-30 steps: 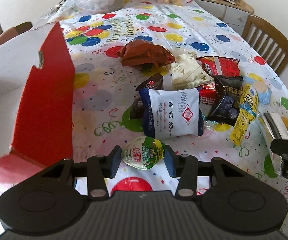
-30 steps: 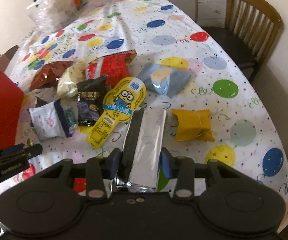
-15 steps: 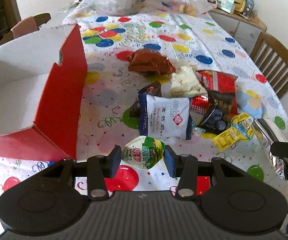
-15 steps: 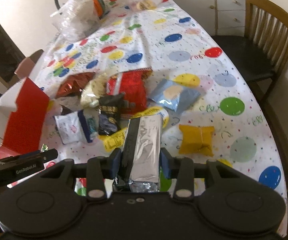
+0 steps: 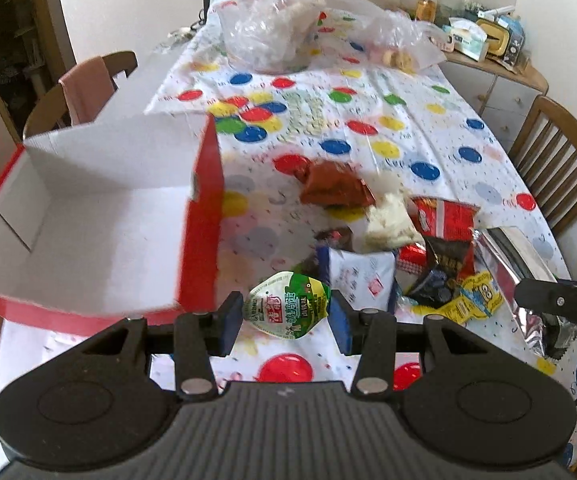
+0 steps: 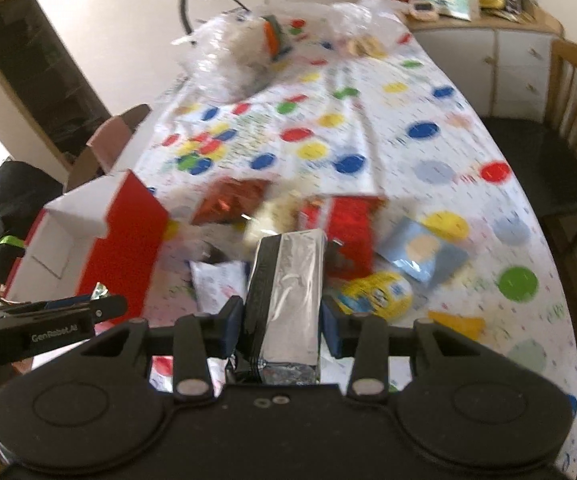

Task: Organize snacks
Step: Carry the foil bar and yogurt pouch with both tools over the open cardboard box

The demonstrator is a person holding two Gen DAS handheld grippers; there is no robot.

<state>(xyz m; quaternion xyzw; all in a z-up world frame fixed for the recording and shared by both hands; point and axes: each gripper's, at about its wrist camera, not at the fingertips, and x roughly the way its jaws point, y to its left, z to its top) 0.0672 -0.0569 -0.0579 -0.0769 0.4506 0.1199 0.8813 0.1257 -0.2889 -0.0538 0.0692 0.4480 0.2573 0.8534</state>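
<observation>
My left gripper (image 5: 286,317) is shut on a green-and-white sealed snack cup (image 5: 288,309), held above the table just right of the open red box (image 5: 204,220), whose white inside shows nothing in it. My right gripper (image 6: 282,322) is shut on a silver foil packet (image 6: 288,300), also seen in the left wrist view (image 5: 512,264), lifted over the pile. On the table lies a heap of snacks: a brown bag (image 5: 334,190), a cream bag (image 5: 390,224), a red bag (image 5: 444,216), a white-and-blue packet (image 5: 360,276), a black packet (image 5: 444,276) and a yellow Minions packet (image 5: 476,300).
The table carries a balloon-print cloth (image 5: 328,128). Clear plastic bags (image 5: 264,36) sit at the far end. Wooden chairs stand at the right (image 5: 560,164) and far left (image 5: 88,80). A light-blue packet (image 6: 424,256) and a yellow packet (image 6: 456,322) lie right of the pile. A sideboard (image 6: 488,48) stands behind.
Both grippers have risen and pulled back with their snacks held. The left one has swung toward the red box, whose inside now shows. The silver packet is lifted off the table.
</observation>
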